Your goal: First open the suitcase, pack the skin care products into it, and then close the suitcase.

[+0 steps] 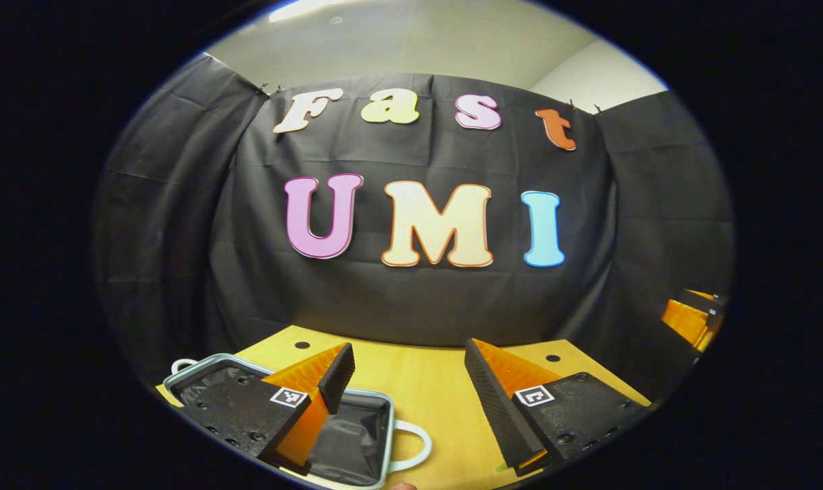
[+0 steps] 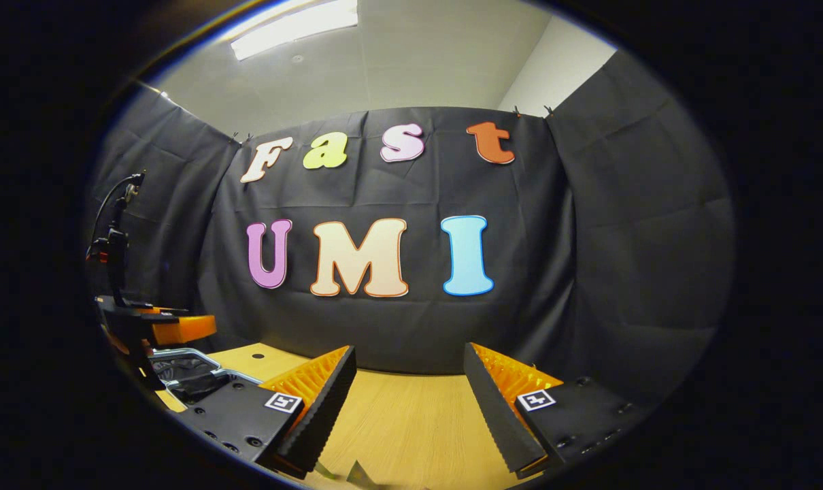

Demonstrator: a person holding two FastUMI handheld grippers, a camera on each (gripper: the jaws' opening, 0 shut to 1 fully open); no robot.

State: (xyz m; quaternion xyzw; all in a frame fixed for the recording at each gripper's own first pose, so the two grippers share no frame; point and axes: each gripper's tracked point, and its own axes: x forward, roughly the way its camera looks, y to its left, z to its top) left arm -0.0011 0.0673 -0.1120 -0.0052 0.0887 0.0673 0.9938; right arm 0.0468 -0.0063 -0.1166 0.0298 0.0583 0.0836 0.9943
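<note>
The suitcase (image 1: 354, 430) lies open at the lower left of the left gripper view, with a silver rim, dark lining and a white handle (image 1: 417, 446) on its right side. My left gripper (image 1: 408, 350) hangs open over the case's right end, its left finger in front of the lining and nothing between the fingers. In the right gripper view my right gripper (image 2: 408, 352) stands open over bare wood, holding nothing. Far left in that view are the left gripper (image 2: 154, 328) and, below it, part of the suitcase (image 2: 188, 371).
A wooden table (image 1: 430, 401) with small round holes carries everything, and black cloth walls it in at the back and sides. The right gripper (image 1: 690, 316) shows at the far right of the left gripper view. A stand with a cable (image 2: 115, 231) rises at the left wall.
</note>
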